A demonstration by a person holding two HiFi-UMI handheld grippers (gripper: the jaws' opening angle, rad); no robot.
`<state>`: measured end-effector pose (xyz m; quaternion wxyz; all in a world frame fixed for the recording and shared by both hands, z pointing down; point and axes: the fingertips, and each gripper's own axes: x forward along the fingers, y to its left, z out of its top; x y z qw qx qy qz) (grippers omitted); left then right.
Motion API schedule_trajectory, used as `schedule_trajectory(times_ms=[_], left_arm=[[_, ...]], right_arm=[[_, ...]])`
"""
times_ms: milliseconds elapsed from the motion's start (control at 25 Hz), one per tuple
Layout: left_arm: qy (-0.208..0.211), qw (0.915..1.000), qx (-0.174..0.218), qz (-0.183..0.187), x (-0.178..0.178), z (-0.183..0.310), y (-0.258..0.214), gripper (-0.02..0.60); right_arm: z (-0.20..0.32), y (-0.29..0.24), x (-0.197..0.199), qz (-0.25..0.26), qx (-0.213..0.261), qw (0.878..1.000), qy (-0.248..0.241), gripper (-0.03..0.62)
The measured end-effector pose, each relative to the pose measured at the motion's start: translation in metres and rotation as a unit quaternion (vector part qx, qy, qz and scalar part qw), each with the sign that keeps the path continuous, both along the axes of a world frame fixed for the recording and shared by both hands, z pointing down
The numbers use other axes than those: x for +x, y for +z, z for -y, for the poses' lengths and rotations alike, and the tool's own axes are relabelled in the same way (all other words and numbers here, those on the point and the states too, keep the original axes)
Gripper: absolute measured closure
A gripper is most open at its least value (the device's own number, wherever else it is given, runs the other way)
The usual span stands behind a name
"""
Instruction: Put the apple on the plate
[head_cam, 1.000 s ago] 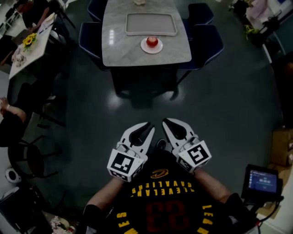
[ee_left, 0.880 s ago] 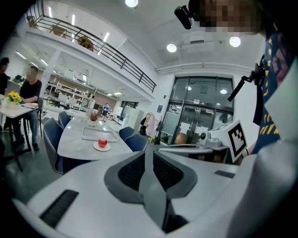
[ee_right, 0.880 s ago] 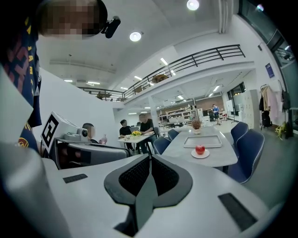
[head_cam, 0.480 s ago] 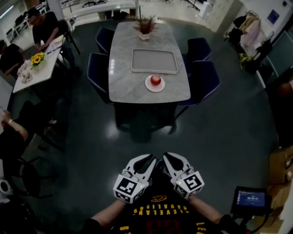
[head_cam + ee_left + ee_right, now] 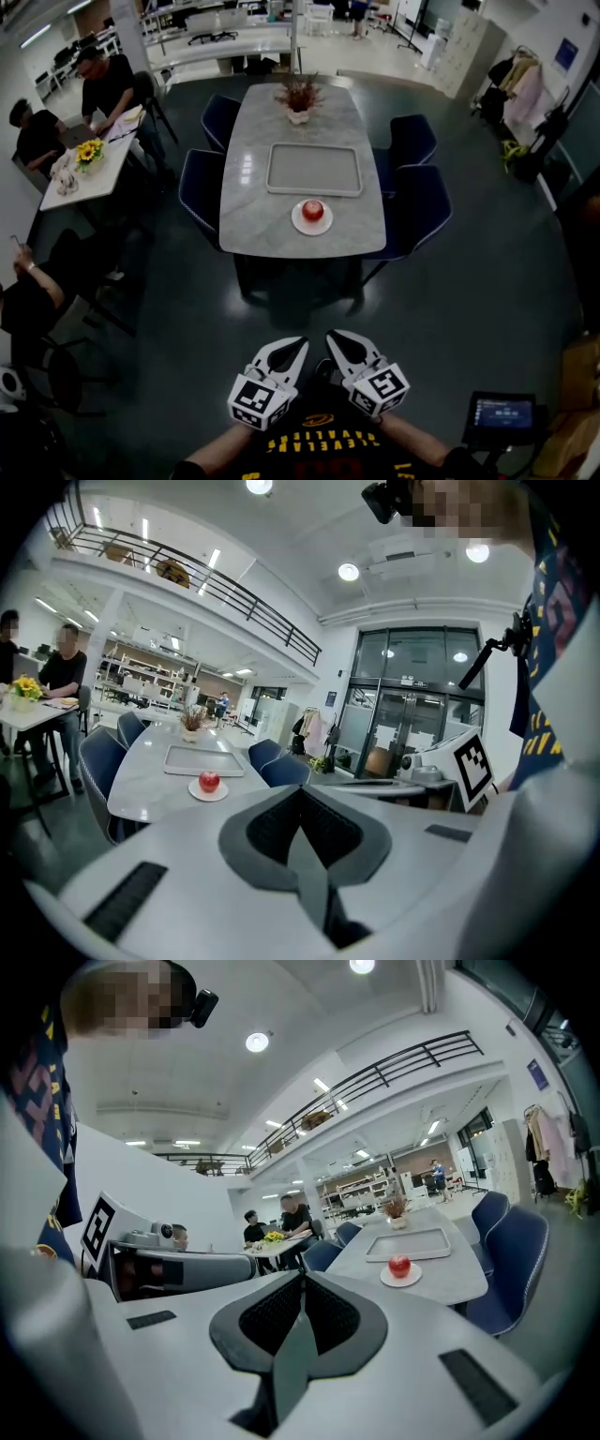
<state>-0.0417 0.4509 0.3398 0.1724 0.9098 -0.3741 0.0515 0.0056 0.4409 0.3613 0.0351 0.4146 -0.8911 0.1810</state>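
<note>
Left gripper (image 5: 298, 344), right gripper (image 5: 334, 337) clenched, empty; apple (image 5: 313, 209) on plate (image 5: 299, 226), well apart ahead.

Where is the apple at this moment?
In the head view, the apple sits on the white plate at the near end of the marble table, just in front of the grey tray.

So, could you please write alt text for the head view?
A red apple sits on a white plate at the near end of a grey table, in front of an empty tray. Low in frame, short of the table, the left tool and right tool are shut and empty.
</note>
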Motion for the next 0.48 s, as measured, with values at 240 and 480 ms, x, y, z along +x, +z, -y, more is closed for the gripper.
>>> schedule_trajectory(times_ms=[240, 480], left_arm=[[-0.017, 0.9997, 0.014, 0.007, 0.044, 0.031, -0.004, 0.580], [-0.038, 0.9992, -0.004, 0.014, 0.071, 0.053, 0.003, 0.580]], right_arm=[[0.032, -0.002, 0.042, 0.016, 0.003, 1.000, -0.014, 0.588], [0.055, 0.003, 0.077, 0.026, -0.009, 0.999, -0.017, 0.588]])
